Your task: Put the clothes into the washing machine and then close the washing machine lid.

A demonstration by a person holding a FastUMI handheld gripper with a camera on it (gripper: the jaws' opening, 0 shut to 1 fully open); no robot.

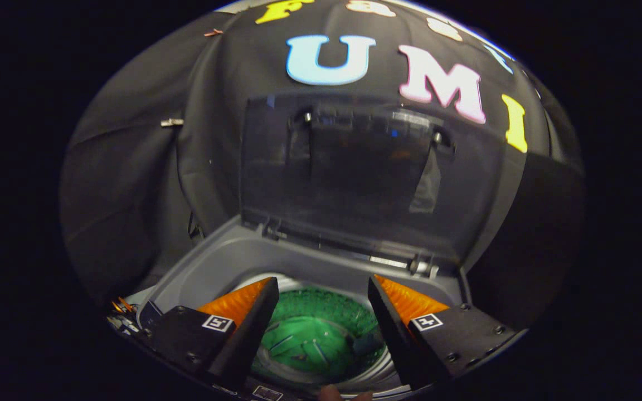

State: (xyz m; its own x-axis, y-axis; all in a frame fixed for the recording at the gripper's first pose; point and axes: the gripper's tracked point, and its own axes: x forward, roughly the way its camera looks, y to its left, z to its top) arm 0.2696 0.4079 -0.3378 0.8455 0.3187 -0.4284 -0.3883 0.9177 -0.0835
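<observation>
Black cloth backs the booth. Low in the frame the gripper (321, 312) has its jaws apart, holding nothing, above the washing machine (209, 267). Between them the drum (315, 340) glows green; whether clothes lie inside is hard to tell. Clothes would be soft and light, best pinched at a bunched fold. Beyond, mid-frame, the lid (354, 178) stands open; stiff, likely best pushed by its top edge.

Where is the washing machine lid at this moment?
In the gripper view, the lid stands raised beyond the open gripper, hinged at the rear rim above the green drum.
</observation>
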